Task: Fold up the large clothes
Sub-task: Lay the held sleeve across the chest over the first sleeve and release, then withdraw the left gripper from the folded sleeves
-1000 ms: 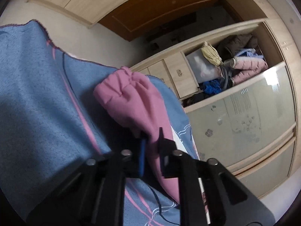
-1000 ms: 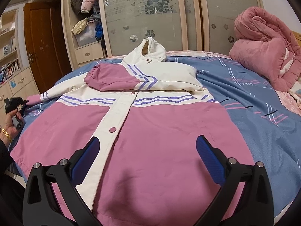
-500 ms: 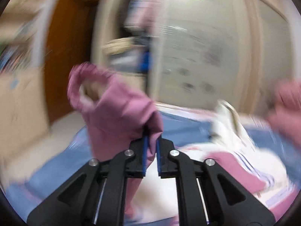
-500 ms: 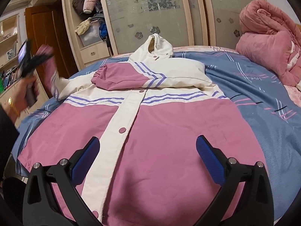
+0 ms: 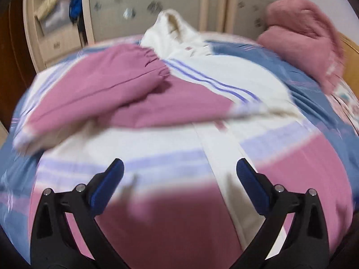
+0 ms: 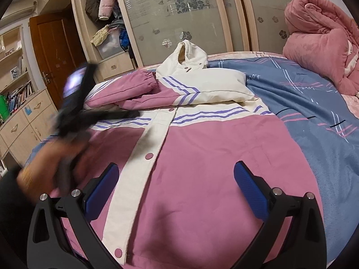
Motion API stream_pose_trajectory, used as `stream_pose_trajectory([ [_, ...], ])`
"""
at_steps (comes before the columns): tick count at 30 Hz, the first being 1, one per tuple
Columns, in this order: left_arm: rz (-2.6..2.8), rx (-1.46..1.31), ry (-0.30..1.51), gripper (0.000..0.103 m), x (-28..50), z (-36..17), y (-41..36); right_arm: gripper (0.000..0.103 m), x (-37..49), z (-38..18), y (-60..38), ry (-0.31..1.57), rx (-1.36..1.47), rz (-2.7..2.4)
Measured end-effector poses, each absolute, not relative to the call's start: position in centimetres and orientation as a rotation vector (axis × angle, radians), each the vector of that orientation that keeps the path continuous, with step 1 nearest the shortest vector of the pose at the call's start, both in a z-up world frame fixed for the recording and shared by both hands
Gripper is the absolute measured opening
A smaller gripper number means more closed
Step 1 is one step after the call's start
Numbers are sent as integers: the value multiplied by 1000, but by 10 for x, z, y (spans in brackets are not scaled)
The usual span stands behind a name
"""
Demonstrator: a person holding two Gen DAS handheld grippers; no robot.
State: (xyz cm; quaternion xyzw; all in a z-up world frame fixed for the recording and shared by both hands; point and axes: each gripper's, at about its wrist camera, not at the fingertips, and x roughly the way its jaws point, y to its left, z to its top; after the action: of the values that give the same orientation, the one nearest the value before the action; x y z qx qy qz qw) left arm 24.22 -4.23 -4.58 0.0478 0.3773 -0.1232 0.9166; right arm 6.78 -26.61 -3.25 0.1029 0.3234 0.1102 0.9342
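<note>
A large pink and cream hooded jacket (image 6: pixel 202 152) lies face up on the bed, and shows blurred in the left wrist view (image 5: pixel 179 139). Both sleeves are folded across its chest: the left sleeve (image 6: pixel 125 92) lies over the right sleeve (image 6: pixel 202 89). My left gripper (image 5: pixel 179 179) is open and empty, low over the jacket's front; it shows blurred in the right wrist view (image 6: pixel 112 114). My right gripper (image 6: pixel 175 186) is open and empty above the jacket's lower part.
The bed has a blue striped sheet (image 6: pixel 314 116). A rolled pink quilt (image 6: pixel 320 44) lies at its far right. A wardrobe with glass sliding doors (image 6: pixel 179 15) stands behind the bed, with drawers and bookshelves (image 6: pixel 20 103) at the left.
My left gripper carried the pink left sleeve up from the bed's edge, laid it across the jacket's chest, and opened. My right gripper stayed open and almost still.
</note>
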Motion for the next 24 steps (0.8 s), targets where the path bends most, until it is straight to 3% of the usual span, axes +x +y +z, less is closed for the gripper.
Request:
stream_pose_trajectory([
  [5,-209,68,660,101,141,-38,-13,102,66,-34,-269,662,201,212],
  [12,-120,69,553,101,77,-9,10,102,67,-38,-273,663,190,169],
  [24,-133,49,587,101,80,-8,24,102,74,-47,-261,665,112,113],
])
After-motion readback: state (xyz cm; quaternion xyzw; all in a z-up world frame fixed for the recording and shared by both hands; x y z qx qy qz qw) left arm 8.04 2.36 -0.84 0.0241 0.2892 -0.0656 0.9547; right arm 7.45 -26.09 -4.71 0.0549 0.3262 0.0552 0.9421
